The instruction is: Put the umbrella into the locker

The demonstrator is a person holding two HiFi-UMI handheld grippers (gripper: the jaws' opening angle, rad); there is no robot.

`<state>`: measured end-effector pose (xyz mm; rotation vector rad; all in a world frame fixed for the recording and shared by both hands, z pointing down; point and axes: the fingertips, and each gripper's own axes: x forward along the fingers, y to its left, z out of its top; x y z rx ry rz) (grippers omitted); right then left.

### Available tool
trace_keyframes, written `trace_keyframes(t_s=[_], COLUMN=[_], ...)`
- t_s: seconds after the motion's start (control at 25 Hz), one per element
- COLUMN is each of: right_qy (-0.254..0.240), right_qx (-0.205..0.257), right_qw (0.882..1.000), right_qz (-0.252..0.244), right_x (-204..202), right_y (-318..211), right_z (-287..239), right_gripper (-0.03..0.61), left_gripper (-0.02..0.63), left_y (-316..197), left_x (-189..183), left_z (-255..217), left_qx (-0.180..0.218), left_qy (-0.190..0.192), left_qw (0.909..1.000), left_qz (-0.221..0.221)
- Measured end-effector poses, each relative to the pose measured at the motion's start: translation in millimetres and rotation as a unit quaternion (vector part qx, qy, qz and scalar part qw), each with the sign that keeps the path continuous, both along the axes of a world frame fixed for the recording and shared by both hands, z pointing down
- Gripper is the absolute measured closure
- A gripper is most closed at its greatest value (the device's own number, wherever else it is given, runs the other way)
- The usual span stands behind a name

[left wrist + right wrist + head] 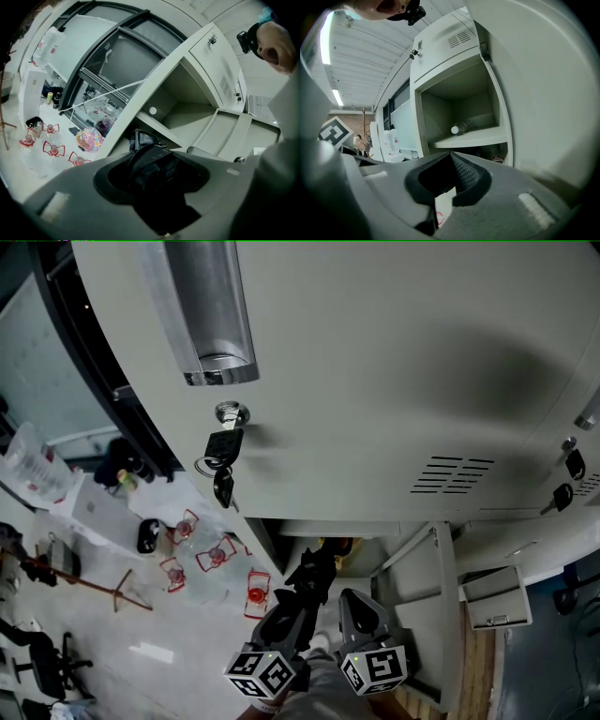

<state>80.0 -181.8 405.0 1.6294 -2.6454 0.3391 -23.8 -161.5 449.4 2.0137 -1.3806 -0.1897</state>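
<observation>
The black folded umbrella [151, 171] lies between the jaws of my left gripper [154, 187], which is shut on it. In the head view the umbrella [314, 570] sticks forward from the left gripper [298, 604] towards the open locker compartment [309, 542] below the big grey door [375, 381]. Beside it, my right gripper [356, 601] is shut with nothing in it; its pads [461, 171] meet at the tip. The right gripper view looks into the open locker [459, 105], where a bottle [459, 128] lies on the shelf [473, 139].
A bunch of keys [225, 451] hangs from the door's lock. Several water bottles with red labels [216, 557] stand on the floor at the left. A second open door [441, 601] stands to the right of the grippers. A colourful round thing [90, 139] lies left of the locker.
</observation>
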Motion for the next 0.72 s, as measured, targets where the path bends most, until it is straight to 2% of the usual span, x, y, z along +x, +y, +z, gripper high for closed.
trace_keyframes(t_s=[0.24,0.4,0.72], right_qy=[0.027,0.042,0.027], right_qx=[-0.016,-0.026,-0.034], right_qw=[0.999,0.999,0.999], right_qz=[-0.006,0.011,0.031], right_x=[21.7,42.0,59.4], right_y=[-11.3,-13.8,-19.3], right_z=[15.4,25.2,29.1], right_gripper=[0.578,0.578,0.577], left_gripper=[0.366,0.367,0.367], left_y=[-6.1,-10.5,-13.8], left_x=[-7.6,-9.4,-7.3], left_z=[1.5,-0.9,-0.8], left_qx=[-0.005,-0.001,0.001], left_qy=[0.003,0.003,0.001], left_qw=[0.9999,0.9999,0.9998], left_qz=[-0.011,-0.016,-0.018])
